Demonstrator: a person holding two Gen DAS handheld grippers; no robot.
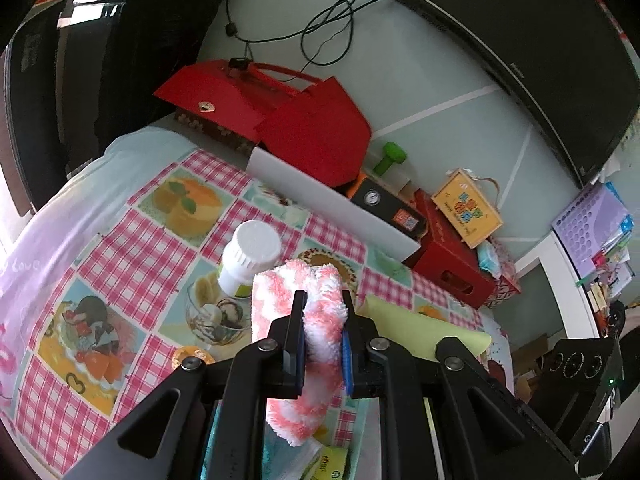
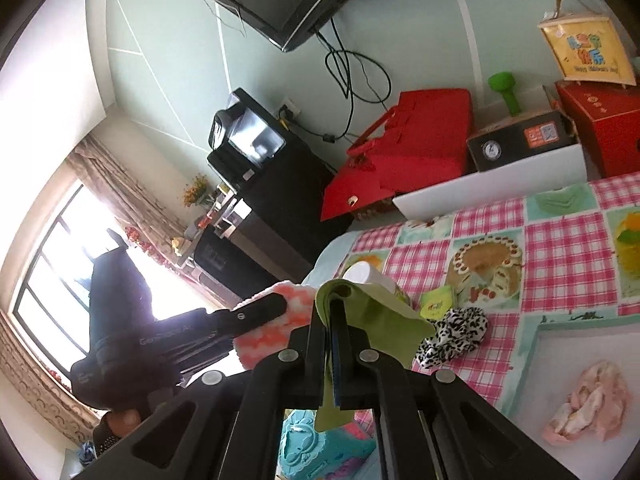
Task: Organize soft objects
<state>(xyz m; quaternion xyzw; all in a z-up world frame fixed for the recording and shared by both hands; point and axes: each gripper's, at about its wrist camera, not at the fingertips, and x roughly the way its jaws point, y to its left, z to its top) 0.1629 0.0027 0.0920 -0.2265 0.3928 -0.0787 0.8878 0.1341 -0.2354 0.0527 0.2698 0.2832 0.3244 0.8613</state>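
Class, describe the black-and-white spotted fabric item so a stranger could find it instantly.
Start at the pink checked tablecloth with cake pictures. Near its front edge, beside a small yellow-green packet, lies the scrunched spotted fabric. It alone has a black-and-white animal print.

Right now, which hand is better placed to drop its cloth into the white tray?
Probably the right gripper: its green cloth hangs near the white tray holding a pink item. The left gripper, holding the pink-white towel, looks farther.

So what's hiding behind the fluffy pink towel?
A white-capped bottle stands right behind the pink-and-white towel that the left gripper pinches. You can see its cap and part of its label; the towel covers its lower right side.
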